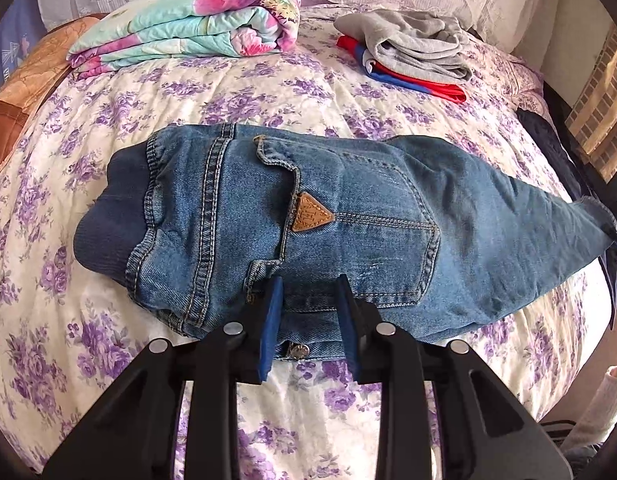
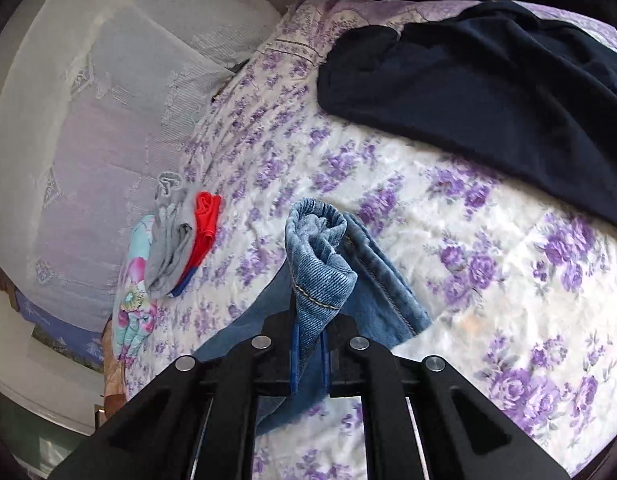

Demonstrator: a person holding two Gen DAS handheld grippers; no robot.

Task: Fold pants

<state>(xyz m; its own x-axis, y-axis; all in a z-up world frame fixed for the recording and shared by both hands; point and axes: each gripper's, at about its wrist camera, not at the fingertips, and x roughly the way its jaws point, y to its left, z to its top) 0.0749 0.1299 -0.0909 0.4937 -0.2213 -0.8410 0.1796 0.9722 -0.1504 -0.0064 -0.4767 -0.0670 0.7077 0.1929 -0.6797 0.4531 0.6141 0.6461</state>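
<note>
Between right gripper (image 2: pixel 308 344) jaws, clamped tight: jeans (image 2: pixel 320 264) hem.

Left wrist view: jeans (image 1: pixel 308 224) lie centre on the bedspread (image 1: pixel 228 92), waistband at 9 o'clock, legs running to 3 o'clock. Left gripper (image 1: pixel 308 316) sits at 6 o'clock, straddling the near edge. Folded quilt (image 1: pixel 188 20) at 11 o'clock, folded clothes stack (image 1: pixel 412 54) at 1 o'clock, both behind the jeans. Right wrist view: jeans hem (image 2: pixel 318 256) sits in the right gripper (image 2: pixel 308 354); dark garment (image 2: pixel 488 92) at 1 o'clock.
</note>
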